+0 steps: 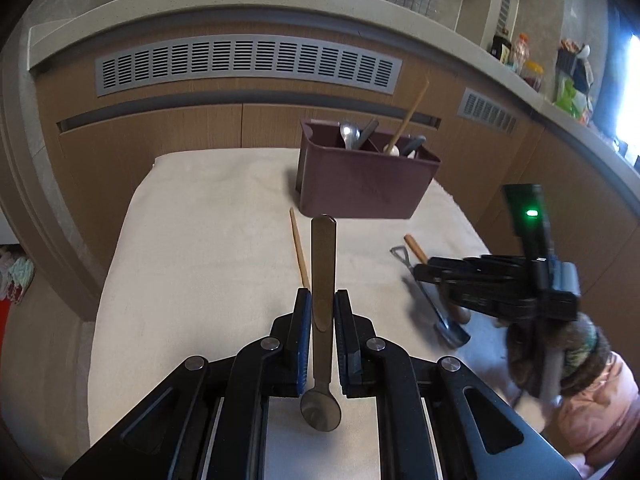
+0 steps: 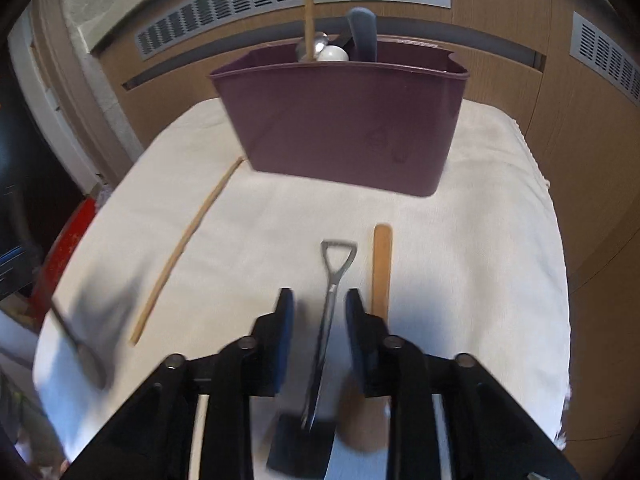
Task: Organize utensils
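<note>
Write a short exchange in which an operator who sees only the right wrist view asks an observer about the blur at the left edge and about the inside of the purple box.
Operator: What is the blur at my left edge?
Observer: It looks like the flat-handled spoon. The left gripper has its jaws shut on the handle, with the bowl toward its camera.
Operator: Is the purple box one open bin inside?
Observer: No. The purple box is divided. A silver spoon and a grey handle stand on one side. The wooden chopstick and a white spoon stand on the other.
</note>
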### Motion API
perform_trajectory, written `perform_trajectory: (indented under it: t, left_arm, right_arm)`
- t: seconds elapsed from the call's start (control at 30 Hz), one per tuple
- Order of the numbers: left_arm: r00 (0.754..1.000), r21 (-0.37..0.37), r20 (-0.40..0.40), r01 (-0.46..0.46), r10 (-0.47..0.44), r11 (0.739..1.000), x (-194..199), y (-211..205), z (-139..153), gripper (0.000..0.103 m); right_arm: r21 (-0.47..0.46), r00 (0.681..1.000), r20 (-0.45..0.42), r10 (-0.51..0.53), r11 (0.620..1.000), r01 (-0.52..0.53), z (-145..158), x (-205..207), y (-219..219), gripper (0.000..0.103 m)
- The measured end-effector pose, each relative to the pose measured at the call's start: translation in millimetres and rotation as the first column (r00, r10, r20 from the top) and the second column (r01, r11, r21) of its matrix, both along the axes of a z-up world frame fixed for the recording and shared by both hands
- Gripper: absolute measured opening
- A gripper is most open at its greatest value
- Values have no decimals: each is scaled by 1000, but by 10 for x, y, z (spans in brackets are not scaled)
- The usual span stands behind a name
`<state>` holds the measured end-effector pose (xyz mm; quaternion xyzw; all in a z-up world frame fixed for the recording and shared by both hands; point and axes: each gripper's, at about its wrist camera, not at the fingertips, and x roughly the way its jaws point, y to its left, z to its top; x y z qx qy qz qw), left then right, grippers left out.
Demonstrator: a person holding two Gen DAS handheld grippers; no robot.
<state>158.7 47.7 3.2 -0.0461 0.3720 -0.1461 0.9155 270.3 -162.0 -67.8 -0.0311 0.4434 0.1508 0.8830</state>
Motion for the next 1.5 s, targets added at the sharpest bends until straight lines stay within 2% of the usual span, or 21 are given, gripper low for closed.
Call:
perform_trajectory:
  t: [0.03, 0.1, 0.17, 0.2, 0.23, 0.33, 0.43, 0.67, 0.83, 1.17, 1.5]
  left_arm:
    - [1000, -11, 3, -3, 3, 1000, 11, 24, 1, 12]
    - [1000, -27, 4, -9, 9, 1000, 28, 77, -8, 12]
    - [1000, -38, 1, -12, 12, 999, 44, 101, -24, 12]
    - [1000, -42, -1, -13, 13, 999, 53, 103, -34, 12]
    - [1000, -48, -2, -12, 12, 999, 64, 119, -45, 12]
    - [1000, -64, -2, -11, 11, 998, 62, 143, -55, 12]
    - [1000, -77, -1, -10, 10, 997, 47, 157, -58, 12]
    - [1000, -83, 11, -5, 6, 997, -35, 151, -26, 12]
    - [999, -92, 25, -25, 28, 995, -86, 131, 45, 12]
    - [997, -44, 78, -10, 13, 999, -197, -44, 281, 12]
    - [989, -4, 145, 7, -7, 1000, -162, -213, 532, 12]
  right_arm:
    - [-10, 1000, 10, -10, 1000, 10, -28, 73, 24, 51]
    - [-34, 1000, 27, -6, 999, 7, -69, 161, 82, 50]
    - [-67, 999, 47, 15, 998, -12, -78, 184, 147, 43]
    - [-73, 999, 31, 33, 997, -31, -103, 196, 177, 28]
    - [-78, 999, 12, 42, 996, -41, -134, 203, 194, 24]
    - [-120, 997, 42, 63, 991, -58, -151, 144, 245, 22]
    - [-104, 997, 62, 52, 994, -46, -59, 32, 211, 21]
    - [-19, 972, 233, 40, 999, -36, 488, -686, -65, 21]
    - [9, 949, 312, 33, 999, -37, 754, -1087, -171, 21]
    - [16, 917, 398, 41, 999, -52, 1045, -1336, -128, 21]
    - [24, 888, 459, 19, 999, -34, 1406, -1284, -229, 21]
